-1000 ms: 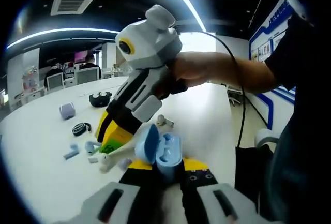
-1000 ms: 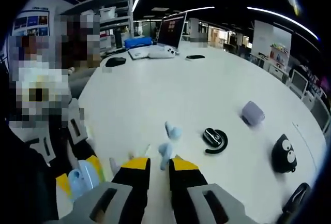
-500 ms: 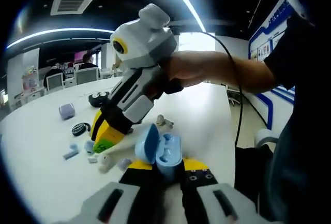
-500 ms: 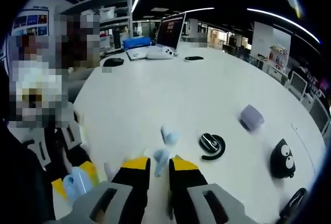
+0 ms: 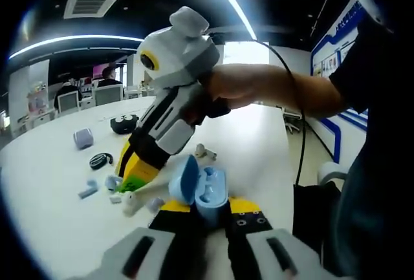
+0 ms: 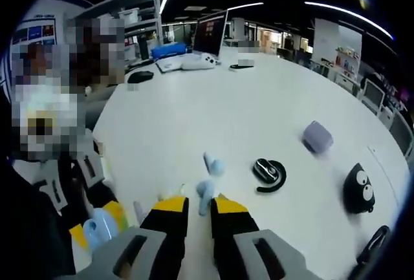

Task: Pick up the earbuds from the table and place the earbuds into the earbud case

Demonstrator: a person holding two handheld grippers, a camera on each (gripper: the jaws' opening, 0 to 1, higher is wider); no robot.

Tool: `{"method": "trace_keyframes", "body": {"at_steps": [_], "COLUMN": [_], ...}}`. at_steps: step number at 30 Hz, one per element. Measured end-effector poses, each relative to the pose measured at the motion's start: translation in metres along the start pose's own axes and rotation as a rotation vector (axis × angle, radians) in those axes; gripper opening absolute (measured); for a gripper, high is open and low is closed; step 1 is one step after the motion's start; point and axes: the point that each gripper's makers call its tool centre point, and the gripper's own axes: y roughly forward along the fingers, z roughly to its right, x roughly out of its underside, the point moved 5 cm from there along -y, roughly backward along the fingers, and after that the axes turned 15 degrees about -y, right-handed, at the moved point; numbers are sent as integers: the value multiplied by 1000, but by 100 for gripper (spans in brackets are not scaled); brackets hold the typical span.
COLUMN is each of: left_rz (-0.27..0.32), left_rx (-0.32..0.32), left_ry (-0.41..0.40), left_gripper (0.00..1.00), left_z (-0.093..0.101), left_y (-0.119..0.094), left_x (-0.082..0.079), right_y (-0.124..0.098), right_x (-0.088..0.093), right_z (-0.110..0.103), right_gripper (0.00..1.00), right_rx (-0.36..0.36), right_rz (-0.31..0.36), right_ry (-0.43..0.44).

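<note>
The left gripper (image 5: 206, 218) is clenched on the open blue earbud case (image 5: 200, 189), lid up, held just above the table (image 5: 52, 222). The right gripper (image 6: 199, 210) has its jaws nearly together around a pale blue earbud (image 6: 205, 191) whose long axis runs away from the jaws; whether it is truly pinched, I cannot tell (the tips hide the contact). A second blue earbud (image 6: 214, 164) lies just beyond it on the table. In the left gripper view the right gripper (image 5: 132, 170) points down at the table, left of the case and near it. So the case sits to the right gripper's left, close by; I judge a short carry across suffices.
</note>
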Motion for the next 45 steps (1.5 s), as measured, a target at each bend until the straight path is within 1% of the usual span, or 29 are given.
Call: {"method": "trace_keyframes", "body": {"at_steps": [6,12,14,15,16,17,18,19,21,23,25,29,31,32,33,34,35,37,40,45], "left_rz": [0,1,2,2,2,1,-1,-1,1,4,5,2,2,2,3,4,5,8,9,10], "left_rx": [-2,-3,-3,-3,-3,-2,0,1,3,4,4,2,3,3,3,2,1,0,-2,-2], "left_ry": [0,-1,0,-1,-1,0,0,-1,-3,-5,-4,9,14,16,18,19,20,23,26,30], "left_gripper": [19,19,19,19,19,19,19,19,19,19,19,19,19,19,19,19,19,19,19,19], "left_z": [0,0,0,0,0,0,1,1,1,1,1,1,1,1,1,1,2,2,1,2], "left_y": [0,1,1,1,1,1,1,1,0,0,0,1,1,1,1,1,1,1,1,0], "left_x": [0,0,0,0,0,0,0,0,1,1,1,1,1,1,1,1,1,1,1,1], "right_y": [0,-1,1,2,2,3,3,2,1,1,2,6,8,9,10,11,13,19,25,28], "right_x": [0,-5,-9,-10,-10,-11,-11,-13,-26,-33,-34,-26,-24,-21,-20,-18,-18,-20,-22,-29], "right_z": [-4,7,12,13,13,13,14,18,21,21,21,19,21,22,22,21,27,32,30,19], "right_gripper": [13,13,13,13,14,14,14,15,16,16,16,15,15,15,15,15,15,15,14,13], "right_rx": [-7,12,8,-6,-41,-64,-99,-117,-172,-231,-295,-406,-424,-444,-456,-461,-479,-491,-493,-473], "right_rz": [-2,-5,-18,-35,-64,-84,-121,-150,-165,-198,-270,-460,-516,-570,-601,-630,-653,-669,-687,-697], "right_ry": [4,3,-2,-6,-4,8,36,53,81,125,152,173,177,176,174,190,195,221,235,256]}}
